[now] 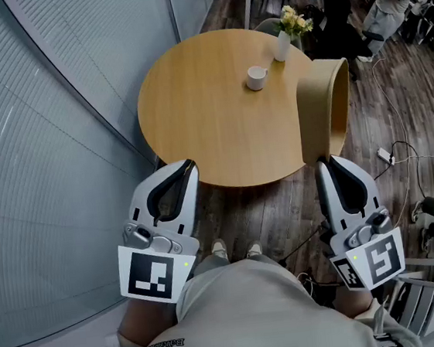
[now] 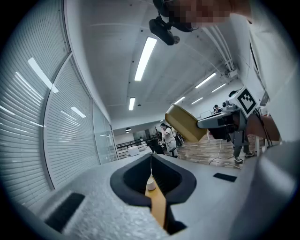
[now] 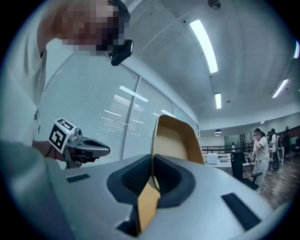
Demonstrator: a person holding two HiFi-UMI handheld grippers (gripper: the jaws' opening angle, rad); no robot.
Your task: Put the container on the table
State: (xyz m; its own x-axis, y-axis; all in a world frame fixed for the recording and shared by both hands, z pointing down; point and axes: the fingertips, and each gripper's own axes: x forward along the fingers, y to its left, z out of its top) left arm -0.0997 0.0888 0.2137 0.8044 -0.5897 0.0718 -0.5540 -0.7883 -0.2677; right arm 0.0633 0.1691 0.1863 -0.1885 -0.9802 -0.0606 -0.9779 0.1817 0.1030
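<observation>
Currently, in the head view, the right gripper [image 1: 326,164] holds the container [image 1: 323,110], a tan open-topped tub, by the near end of its wall. The container's long axis runs straight ahead from the jaws. It hangs at the right-hand rim of the round worktop [image 1: 209,107] and appears to sit mostly over the floor rather than over the wood. Bare worktop lies to the left of the container and slightly ahead of it. A cup [image 1: 256,78] and a vase [image 1: 283,44] stand near the far right of the worktop. The left gripper [image 1: 188,167] points at the near edge of the worktop, well apart from the container.

In the left gripper view, the jaws are pressed together with nothing between them. The container [image 2: 186,123] shows off to the right, tilted and clear of any surface.

In the right gripper view, the jaws are clamped on the thin container wall [image 3: 176,140], which rises away from them. The open cavity faces right.

Judgement: placement calls for a leftward and forward carry by the right gripper, and the landing spot should stay clear of the cup.
</observation>
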